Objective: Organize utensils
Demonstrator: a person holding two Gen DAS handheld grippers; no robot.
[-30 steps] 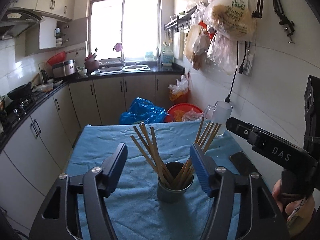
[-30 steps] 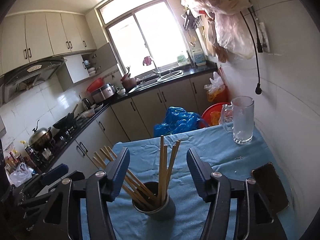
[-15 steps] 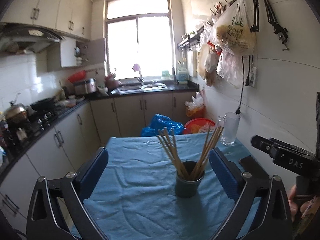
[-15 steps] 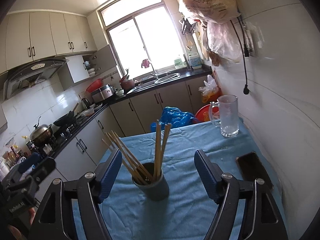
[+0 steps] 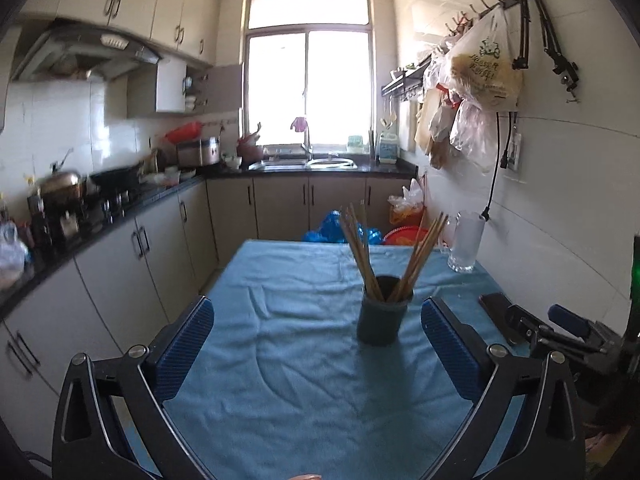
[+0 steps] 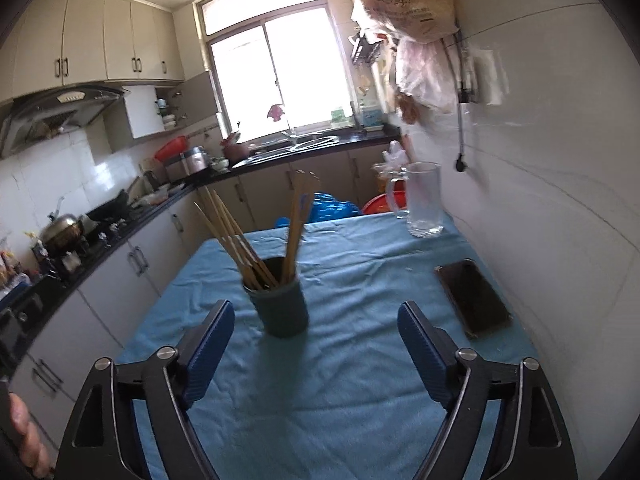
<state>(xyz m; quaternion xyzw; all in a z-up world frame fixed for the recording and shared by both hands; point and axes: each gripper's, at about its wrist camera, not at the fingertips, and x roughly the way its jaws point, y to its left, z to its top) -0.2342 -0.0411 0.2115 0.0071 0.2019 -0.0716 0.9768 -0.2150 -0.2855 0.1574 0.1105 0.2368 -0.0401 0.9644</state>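
A dark green cup [image 5: 382, 320] stands upright on the blue tablecloth [image 5: 280, 320], holding several wooden chopsticks [image 5: 360, 252] that fan out in two bunches. It also shows in the right wrist view [image 6: 282, 306] with its chopsticks [image 6: 236, 240]. My left gripper [image 5: 318, 338] is open and empty, well short of the cup, which lies toward its right finger. My right gripper [image 6: 316, 338] is open and empty, a little short of the cup. The right gripper's body shows in the left wrist view [image 5: 560, 332] at the right edge.
A glass mug [image 6: 422, 200] stands at the table's far right corner by the wall. A black phone [image 6: 474, 298] lies flat near the right edge. Kitchen cabinets [image 5: 120, 264] run along the left. Bags [image 5: 480, 76] hang on the right wall.
Both grippers have pulled back from the cup and opened wider. The cup with chopsticks stays on the cloth and now looks smaller and farther away.
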